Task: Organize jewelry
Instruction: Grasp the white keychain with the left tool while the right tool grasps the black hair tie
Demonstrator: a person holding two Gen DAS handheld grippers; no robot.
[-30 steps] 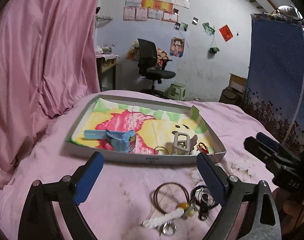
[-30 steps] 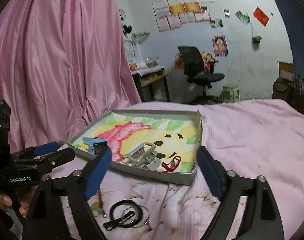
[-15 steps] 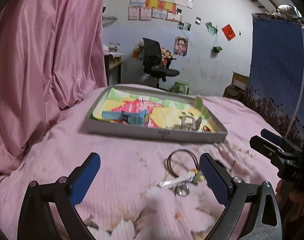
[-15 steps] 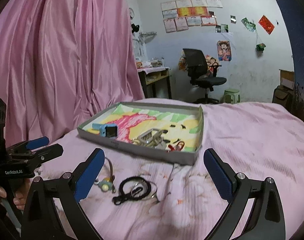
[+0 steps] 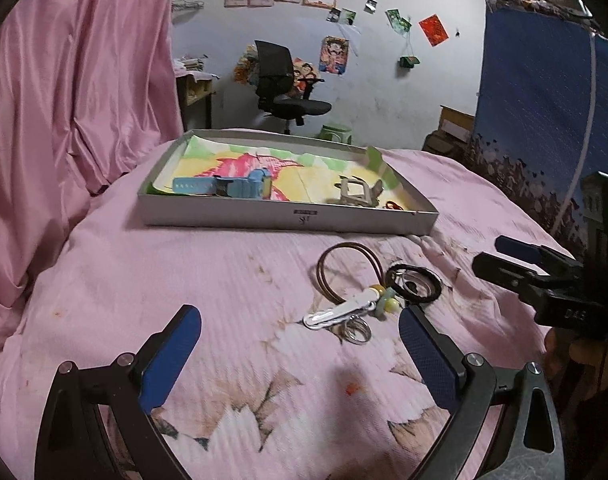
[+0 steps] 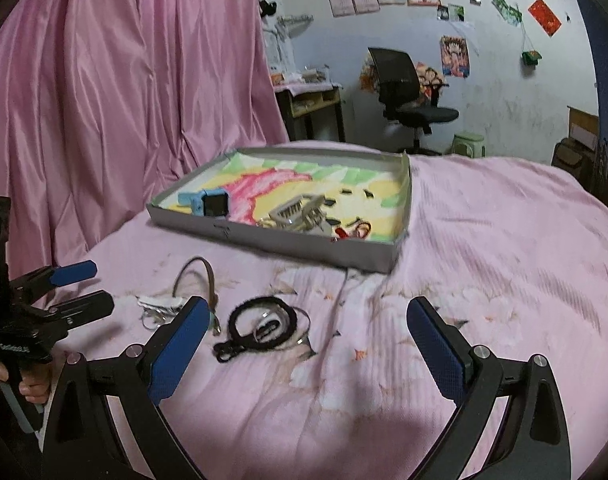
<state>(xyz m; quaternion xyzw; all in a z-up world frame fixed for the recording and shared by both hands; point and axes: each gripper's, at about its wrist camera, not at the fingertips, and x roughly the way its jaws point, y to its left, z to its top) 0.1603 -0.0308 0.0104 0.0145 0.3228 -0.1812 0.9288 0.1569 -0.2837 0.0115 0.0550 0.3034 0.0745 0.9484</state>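
A: Where does the jewelry lie?

B: Part of it is in the shallow cardboard tray (image 5: 292, 222) at the far side of the bed (image 5: 224, 280): a blue watch (image 5: 228, 185) toward the tray's left end, a grey hair claw (image 5: 358, 192) and a small red piece (image 5: 392, 205) near its right front corner. The rest is loose on the pink bedspread in front of the tray's near wall.

A: What is loose?

B: A brown bangle (image 5: 344, 272), a black hair tie (image 5: 414, 284) with a small ring lying inside it, a white clip (image 5: 340, 314) with pale beads (image 5: 386, 300) at its end, and metal rings (image 5: 358, 332) touching the clip.

A: And the grippers?

B: The left gripper (image 5: 300, 356) is spread wide and holds nothing, above the bedspread just short of the clip. The right gripper (image 6: 308, 348) is equally wide and empty, near the hair tie (image 6: 260, 324).

A: How will the pieces handle?

B: I judge them all light. The hair tie is soft and will collapse under the pads; pinch across its band. The bangle (image 6: 200, 280) looks stiff and smooth, so it may slip; grip its rim where it rises off the cloth. The rings are thin and lie flat in soft fabric, the hardest to lift. The clip offers a long, flat body to close on, though the beads may drag along.
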